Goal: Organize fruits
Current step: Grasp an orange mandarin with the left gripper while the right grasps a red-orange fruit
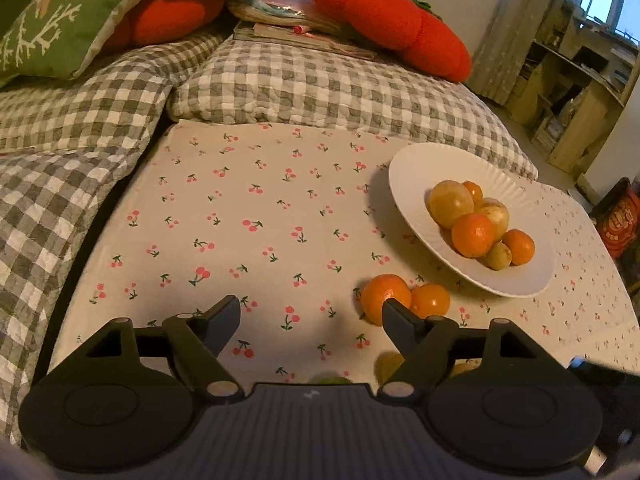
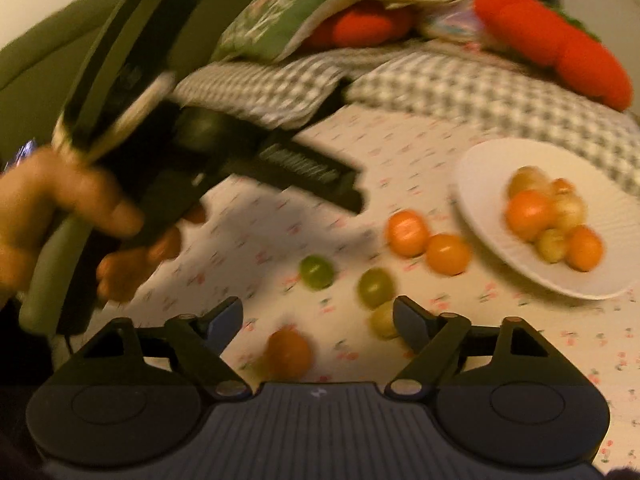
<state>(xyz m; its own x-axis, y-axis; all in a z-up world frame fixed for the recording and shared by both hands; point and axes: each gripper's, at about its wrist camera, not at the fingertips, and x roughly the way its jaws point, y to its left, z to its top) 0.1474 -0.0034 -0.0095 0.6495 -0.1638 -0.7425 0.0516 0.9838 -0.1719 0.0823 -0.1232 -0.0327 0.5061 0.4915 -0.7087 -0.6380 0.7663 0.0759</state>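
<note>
A white plate point(image 1: 416, 160) point(image 2: 624, 232) on the cherry-print cloth holds several oranges and yellow fruits point(image 1: 472, 220). Two oranges point(image 1: 386, 294) point(image 2: 408, 232) lie on the cloth just left of the plate. In the blurred right wrist view, two green fruits point(image 2: 316, 271) point(image 2: 375, 286), a yellow fruit point(image 2: 382, 319) and another orange point(image 2: 288, 352) lie loose nearer me. My left gripper point(image 1: 312, 316) is open and empty, its right finger in front of the two oranges; it also shows held in a hand in the right wrist view point(image 2: 304, 168). My right gripper point(image 2: 318, 320) is open and empty above the loose fruit.
Grey checked cushions point(image 1: 304, 84) border the cloth at the back and left. Red plush pillows point(image 1: 384, 20) and a green pillow point(image 1: 60, 20) lie behind them. A wooden shelf point(image 1: 576, 92) stands at the far right.
</note>
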